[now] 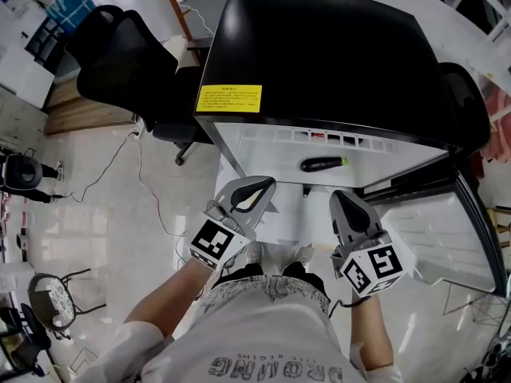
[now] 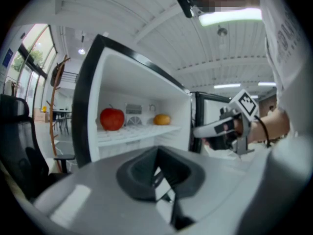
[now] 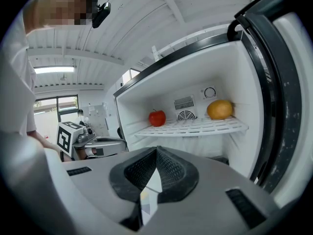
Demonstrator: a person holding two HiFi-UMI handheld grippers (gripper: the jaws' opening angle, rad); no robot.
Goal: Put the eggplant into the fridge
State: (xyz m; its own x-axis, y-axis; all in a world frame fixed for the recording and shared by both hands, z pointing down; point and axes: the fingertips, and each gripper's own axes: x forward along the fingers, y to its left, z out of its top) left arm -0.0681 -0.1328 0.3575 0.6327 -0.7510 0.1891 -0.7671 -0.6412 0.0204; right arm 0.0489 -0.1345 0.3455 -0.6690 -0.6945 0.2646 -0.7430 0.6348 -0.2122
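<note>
1 eggplant point(image 1: 322, 164) in fridge point(image 1: 319, 46), long axis L-R, stem right | L gripper point(image 1: 263, 188) closed, empty | R gripper point(image 1: 343, 202) closed, empty

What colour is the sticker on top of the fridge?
Yellow. The sticker on the black top of the fridge shows best in the head view.

1. The left gripper point(image 1: 260, 188) was held out in front of the body, tipped slightly downward, with its jaws pressed together and nothing between them.
2. The right gripper point(image 1: 345, 199) was level beside it but apart, tipped the same way, with its jaws also together and empty.
3. The left forearm point(image 1: 164, 298) and the right forearm point(image 1: 371, 337) reached forward from the torso.
</note>
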